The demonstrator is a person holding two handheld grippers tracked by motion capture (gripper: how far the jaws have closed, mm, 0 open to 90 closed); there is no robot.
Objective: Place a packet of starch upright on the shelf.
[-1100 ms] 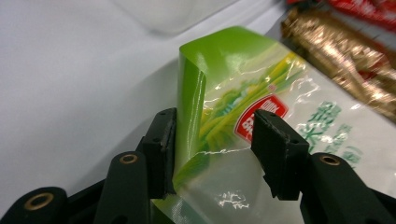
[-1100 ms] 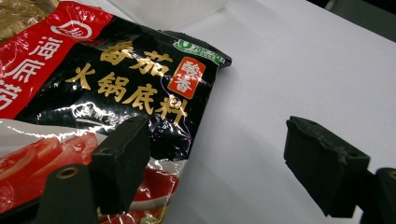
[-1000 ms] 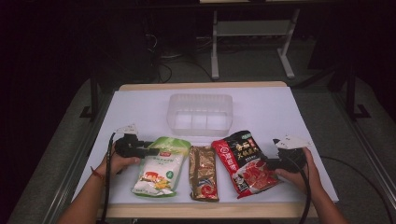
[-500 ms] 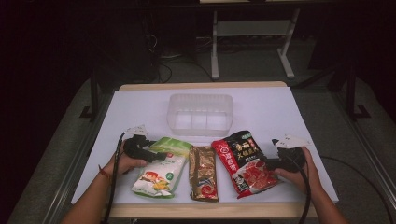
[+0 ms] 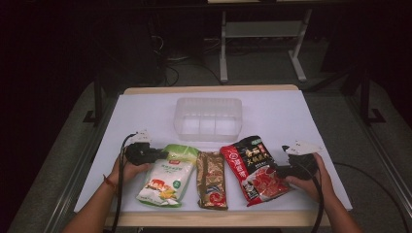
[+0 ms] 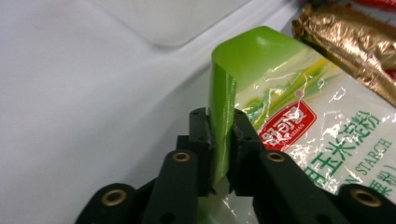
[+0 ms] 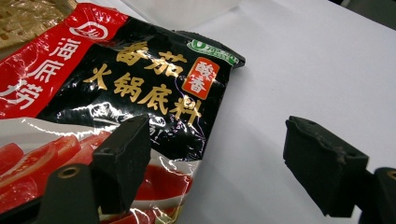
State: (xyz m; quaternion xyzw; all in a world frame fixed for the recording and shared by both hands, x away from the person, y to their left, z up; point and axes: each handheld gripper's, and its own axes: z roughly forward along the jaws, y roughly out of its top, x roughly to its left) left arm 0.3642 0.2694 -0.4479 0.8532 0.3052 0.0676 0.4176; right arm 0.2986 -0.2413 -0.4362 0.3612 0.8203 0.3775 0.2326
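Starch bag [image 5: 167,177] lies lower left on the white worktop [image 5: 291,116]; my left fingers [image 6: 221,140] just closed and now pinch its green top edge. Right fingers [image 7: 224,158] spread wide, empty, at the edge of the red hotpot pack [image 5: 255,167], lower right.

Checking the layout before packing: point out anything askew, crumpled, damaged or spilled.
One oddity: the green-and-white starch bag has its green top edge folded up, pinched by the left gripper, whose jaws just closed. The red-and-black soup-base pouch lies tilted. Nothing is spilled or torn.
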